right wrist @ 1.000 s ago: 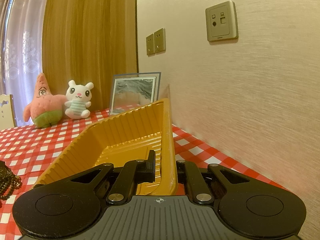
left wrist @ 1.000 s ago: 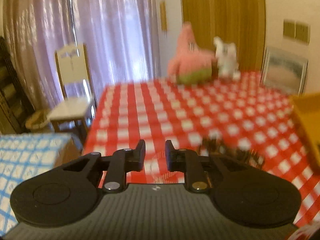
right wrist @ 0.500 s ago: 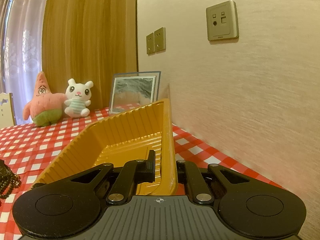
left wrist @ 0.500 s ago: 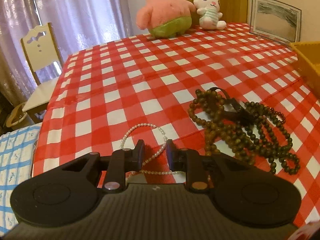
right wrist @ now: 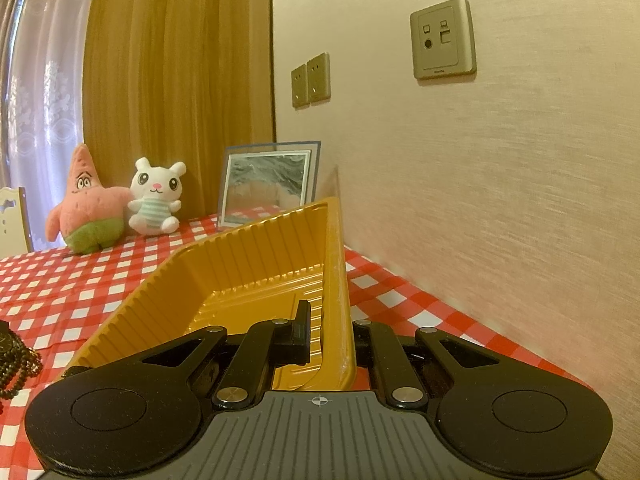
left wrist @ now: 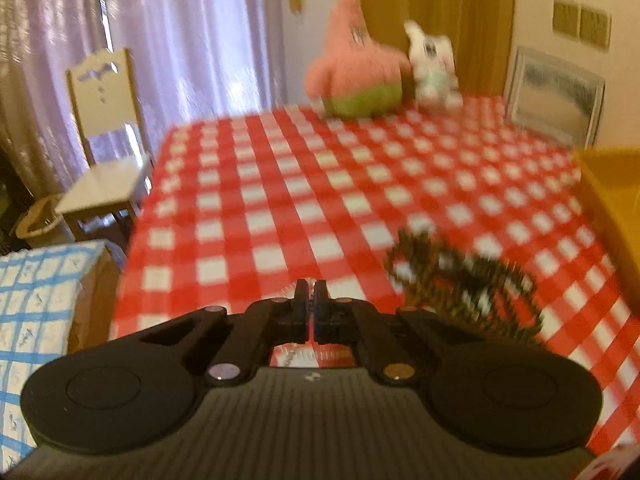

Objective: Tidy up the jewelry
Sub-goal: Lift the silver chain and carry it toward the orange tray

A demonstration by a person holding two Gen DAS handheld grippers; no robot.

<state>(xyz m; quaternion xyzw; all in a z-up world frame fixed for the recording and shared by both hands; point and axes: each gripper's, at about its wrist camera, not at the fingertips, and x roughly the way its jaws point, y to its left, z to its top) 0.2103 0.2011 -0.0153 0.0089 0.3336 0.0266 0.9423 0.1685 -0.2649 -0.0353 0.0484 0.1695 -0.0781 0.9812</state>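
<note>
Jaws of the left gripper (left wrist: 310,294) stand pressed almost together, and a thin pale strand, apparently a pearl necklace (left wrist: 291,356), shows in the gap beneath them, so they seem to be pinching it; blur keeps me from being certain. The right gripper (right wrist: 332,334) has its jaws closed on the near right wall of a yellow ribbed tray (right wrist: 256,276), one finger inside and one outside, with the tray tipped up from the bench (right wrist: 60,292). A tangle of dark wooden beads (left wrist: 460,276) lies on the checked cloth to the right of the left gripper, between it and the tray's edge at the far right of that view. A pearl strand is light, limp and slippery; held at one point it will dangle and swing, and its thread could snap if it snags, so a firm pinch across the beads, not the bare thread, looks wisest. The dark beads are heavier and knotted, and would likely come up as one clump if taken through the middle. The left view is smeared, so single beads, any clasp and how much necklace hangs below are hard to make out. The tray's floor is partly hidden behind the right gripper's body, and its contents cannot be judged.
</note>
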